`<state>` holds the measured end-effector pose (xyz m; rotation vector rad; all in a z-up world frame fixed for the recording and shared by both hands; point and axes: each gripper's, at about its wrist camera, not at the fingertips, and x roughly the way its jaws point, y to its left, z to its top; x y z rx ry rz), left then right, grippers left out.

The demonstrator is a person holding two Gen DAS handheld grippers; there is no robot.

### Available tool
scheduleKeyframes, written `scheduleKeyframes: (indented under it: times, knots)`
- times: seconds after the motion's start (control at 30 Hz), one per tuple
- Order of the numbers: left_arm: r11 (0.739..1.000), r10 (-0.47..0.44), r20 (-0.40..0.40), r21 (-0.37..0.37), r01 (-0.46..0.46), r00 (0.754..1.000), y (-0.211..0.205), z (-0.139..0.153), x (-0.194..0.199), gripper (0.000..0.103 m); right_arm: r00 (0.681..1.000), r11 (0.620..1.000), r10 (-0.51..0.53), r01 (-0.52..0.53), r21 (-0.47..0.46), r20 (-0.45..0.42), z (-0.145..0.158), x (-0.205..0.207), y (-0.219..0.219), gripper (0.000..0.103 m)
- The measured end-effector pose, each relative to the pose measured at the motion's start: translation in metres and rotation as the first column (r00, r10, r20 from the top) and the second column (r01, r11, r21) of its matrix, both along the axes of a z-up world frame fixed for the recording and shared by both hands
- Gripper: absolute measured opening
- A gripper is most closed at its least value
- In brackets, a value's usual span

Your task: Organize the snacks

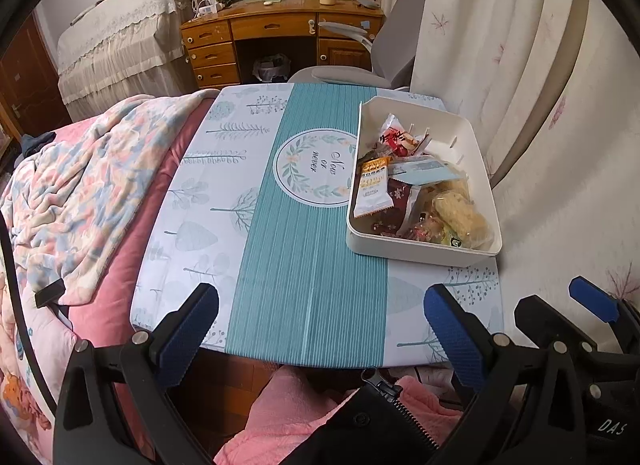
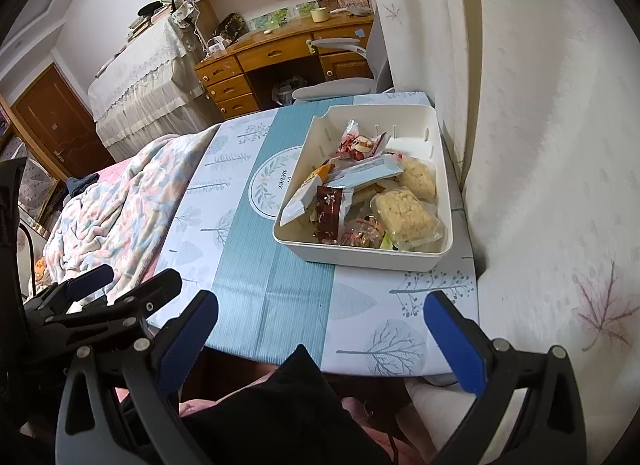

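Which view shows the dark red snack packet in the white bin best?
The right wrist view: the dark red foil snack packet lies nearer and mostly uncovered in the white plastic bin. The left wrist view shows it smaller, partly under other wrappers.

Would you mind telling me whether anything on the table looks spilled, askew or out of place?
Nothing has spilled: every snack lies inside the white bin on the table. Inside, though, the packets are a jumbled heap, with the orange-and-white packet propped against the bin's wall.

Matt plastic bin (image 2: 412,255) holds glossy wrappers (image 2: 330,207) (ribbed tablecloth (image 1: 312,285) beneath).
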<state>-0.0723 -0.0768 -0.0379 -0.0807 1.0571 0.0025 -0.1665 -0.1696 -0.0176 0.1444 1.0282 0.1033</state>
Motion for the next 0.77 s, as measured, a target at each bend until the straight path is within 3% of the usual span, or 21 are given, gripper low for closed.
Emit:
scheduleKeyframes:
  times: [0.77]
  knots:
    - [1.000,0.003,0.002,0.017,-0.003,1.000,-0.0069,0.0028,-0.0010,0.102,1.000,1.000,0.000,0.000,0.002,0.000,-0.0012,-0.0005,-0.0023,0.103]
